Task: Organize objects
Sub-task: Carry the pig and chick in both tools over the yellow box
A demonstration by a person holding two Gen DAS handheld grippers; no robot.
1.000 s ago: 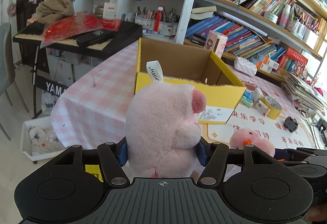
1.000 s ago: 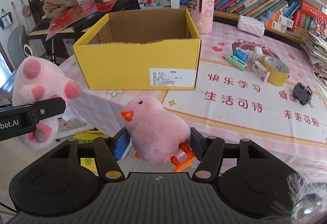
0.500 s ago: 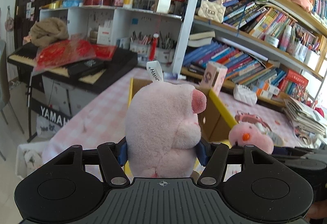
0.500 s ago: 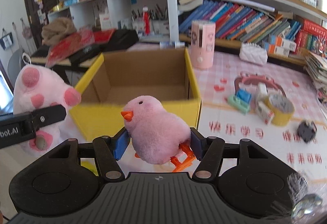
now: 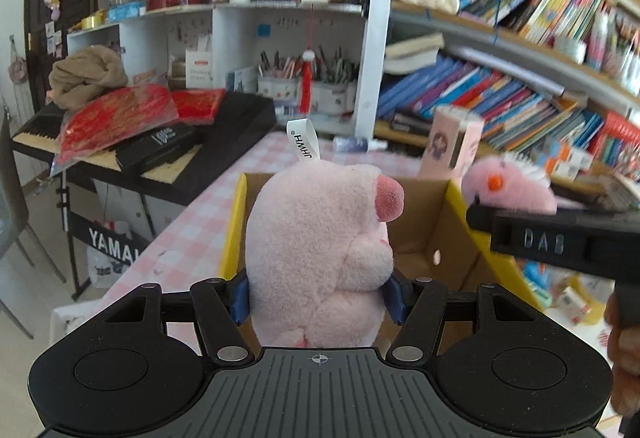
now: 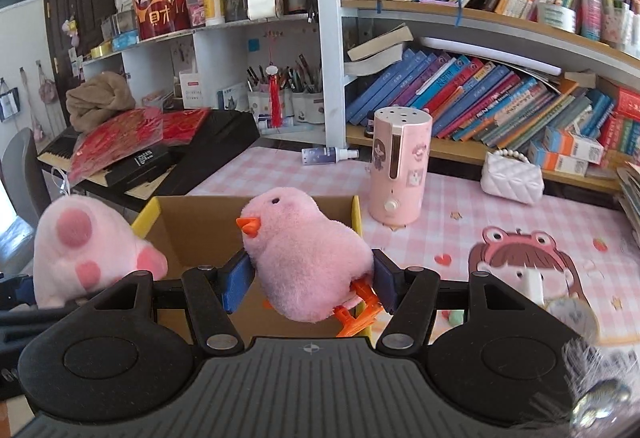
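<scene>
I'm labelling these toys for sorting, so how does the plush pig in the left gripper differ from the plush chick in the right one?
The plush pig looks bulkier than the plush chick. The pig has a rosy snout and a white loop tag; the chick has an orange beak and orange plastic feet. Both are pink, fuzzy, and clamped between blue pads above the open cardboard box.

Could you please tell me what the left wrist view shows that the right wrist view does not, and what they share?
Only the left wrist view shows the plush pig's snout and white tag, with the left gripper shut on it. Only the right wrist view shows the white quilted purse on the table and the right gripper shut on the pink chick. Both show the pig, the chick, the yellow box and the pink canister.
</scene>
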